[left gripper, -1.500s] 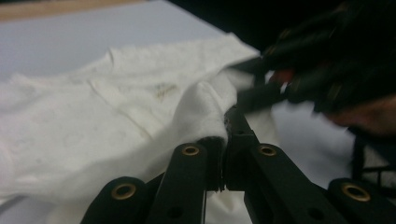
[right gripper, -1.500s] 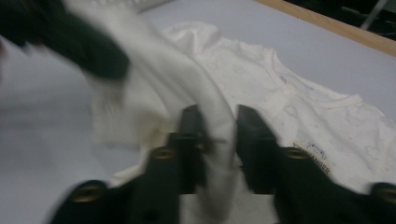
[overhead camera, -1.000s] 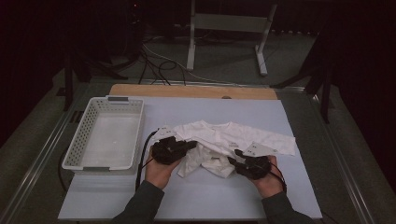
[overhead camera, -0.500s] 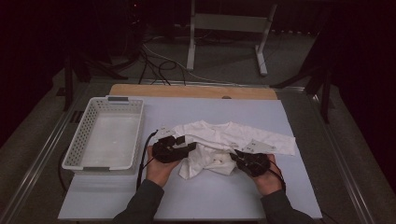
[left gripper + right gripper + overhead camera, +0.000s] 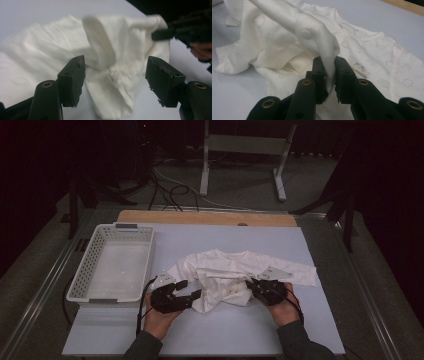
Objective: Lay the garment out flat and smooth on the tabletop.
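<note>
— Looking over the whole scene first: the pale blue-grey desk (image 5: 310,240) carries a white perforated plastic basket (image 5: 114,265) at its left, standing empty, and a small white cotton baby garment (image 5: 235,272) spread near the middle, just right of the basket and apart from it.

— What differs from a second ago?

— Mostly the lower part of the garment. A second ago it was bunched between the two hands; now that bunch is more gathered and pulled toward the near edge, with a fold raised off the desk. The long sleeve at the right lies where it was, and the basket has not shifted.

— And the right gripper (image 5: 329,75)?

— Its jaws are pressed together on a raised ridge of the cloth, just below a fabric-covered snap. In the high view it (image 5: 255,286) sits at the right end of the bunch, much where it was before.

— The left gripper (image 5: 115,72)?

— Its jaws stand wide apart, straddling a hanging fold with a small sewn label, touching none of it. From above it (image 5: 192,291) has edged a little nearer the cloth's left side.

— Meaning for the work?

— I judge one side is secured and the other pinch is not yet made; once both hold, the garment can be lifted or folded, perhaps toward the basket.
</note>
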The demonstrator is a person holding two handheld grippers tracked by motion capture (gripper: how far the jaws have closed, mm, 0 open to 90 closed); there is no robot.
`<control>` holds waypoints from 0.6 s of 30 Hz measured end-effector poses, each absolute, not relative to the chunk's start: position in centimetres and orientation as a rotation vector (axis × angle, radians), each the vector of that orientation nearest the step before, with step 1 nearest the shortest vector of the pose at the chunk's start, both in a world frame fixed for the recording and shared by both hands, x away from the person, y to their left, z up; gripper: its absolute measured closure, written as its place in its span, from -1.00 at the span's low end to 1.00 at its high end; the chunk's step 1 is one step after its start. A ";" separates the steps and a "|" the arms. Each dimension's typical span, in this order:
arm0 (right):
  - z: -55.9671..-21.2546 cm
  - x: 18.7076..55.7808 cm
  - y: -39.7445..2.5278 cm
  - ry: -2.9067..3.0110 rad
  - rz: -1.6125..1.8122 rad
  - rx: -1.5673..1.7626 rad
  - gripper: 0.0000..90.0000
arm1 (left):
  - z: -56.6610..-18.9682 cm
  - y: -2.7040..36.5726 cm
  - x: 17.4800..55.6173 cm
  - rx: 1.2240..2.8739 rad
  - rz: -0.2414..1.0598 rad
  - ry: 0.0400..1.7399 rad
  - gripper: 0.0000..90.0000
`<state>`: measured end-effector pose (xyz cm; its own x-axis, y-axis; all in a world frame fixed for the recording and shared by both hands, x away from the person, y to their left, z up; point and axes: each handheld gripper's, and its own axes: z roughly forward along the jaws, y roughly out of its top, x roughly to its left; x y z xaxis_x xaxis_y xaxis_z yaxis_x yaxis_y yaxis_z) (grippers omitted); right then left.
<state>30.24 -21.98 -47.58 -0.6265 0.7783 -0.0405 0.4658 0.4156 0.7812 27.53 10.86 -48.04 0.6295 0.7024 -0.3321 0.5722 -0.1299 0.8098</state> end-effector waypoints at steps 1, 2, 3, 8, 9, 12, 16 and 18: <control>-47.6 30.2 -22.0 2.275 1.074 1.064 0.75 | -48.3 10.6 27.4 1.825 0.153 1.024 -0.27; -47.6 30.2 -22.1 2.276 1.081 1.068 0.74 | -48.6 10.3 27.3 1.843 0.152 1.019 -0.27; -47.5 30.2 -22.1 2.275 1.079 1.075 0.74 | -48.8 10.0 27.3 1.860 0.147 1.013 -0.27; -47.5 30.2 -22.1 2.274 1.088 1.070 0.73 | -50.0 8.6 27.1 1.931 0.122 0.999 -0.28; -47.5 30.2 -22.1 2.273 1.087 1.070 0.71 | -50.2 8.5 27.2 1.945 0.122 1.002 -0.28; -47.5 30.2 -22.2 2.267 1.091 1.073 0.69 | -50.6 8.1 27.3 1.962 0.122 1.014 -0.36; -47.5 30.2 -22.2 2.264 1.100 1.071 0.67 | -51.3 7.0 27.5 2.009 0.112 0.997 -0.34; -47.5 30.2 -22.3 2.263 1.100 1.072 0.63 | -51.7 6.4 27.5 2.036 0.102 0.989 -0.25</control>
